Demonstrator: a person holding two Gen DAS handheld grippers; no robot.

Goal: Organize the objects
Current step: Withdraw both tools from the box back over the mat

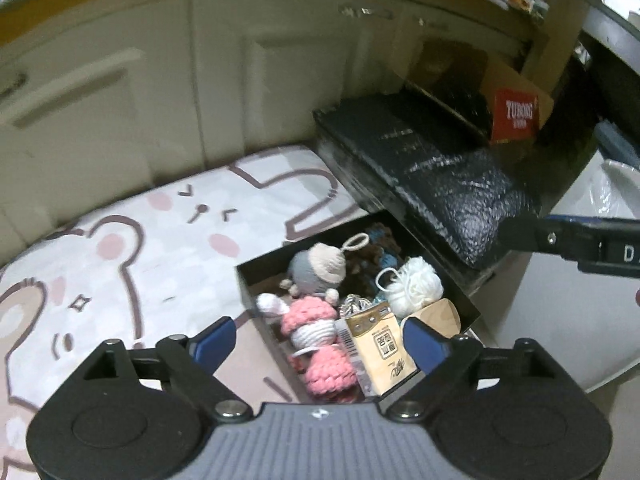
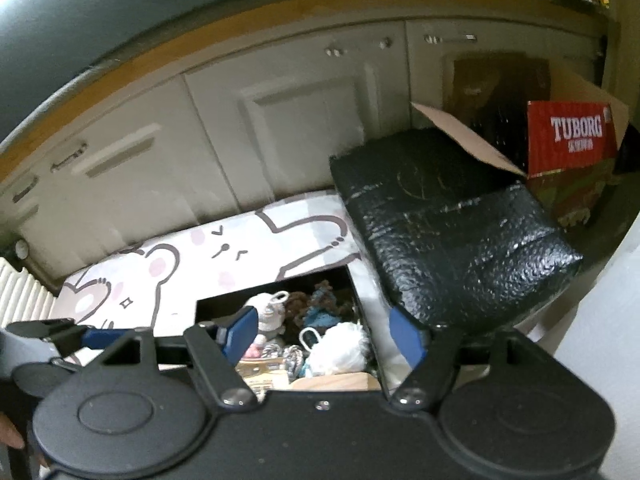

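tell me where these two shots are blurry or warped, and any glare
Left wrist view: cabinet doors smeared, black box of toys fairly sharp, fisheye bends the countertop edge. Right wrist view: softer overall, the toys blurred, glare speckles the black bag, TUBORG carton legible.

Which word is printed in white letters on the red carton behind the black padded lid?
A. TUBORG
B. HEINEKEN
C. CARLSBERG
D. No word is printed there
A. The red carton shows the white word TUBORG clearly in the right wrist view, behind the black padded lid.
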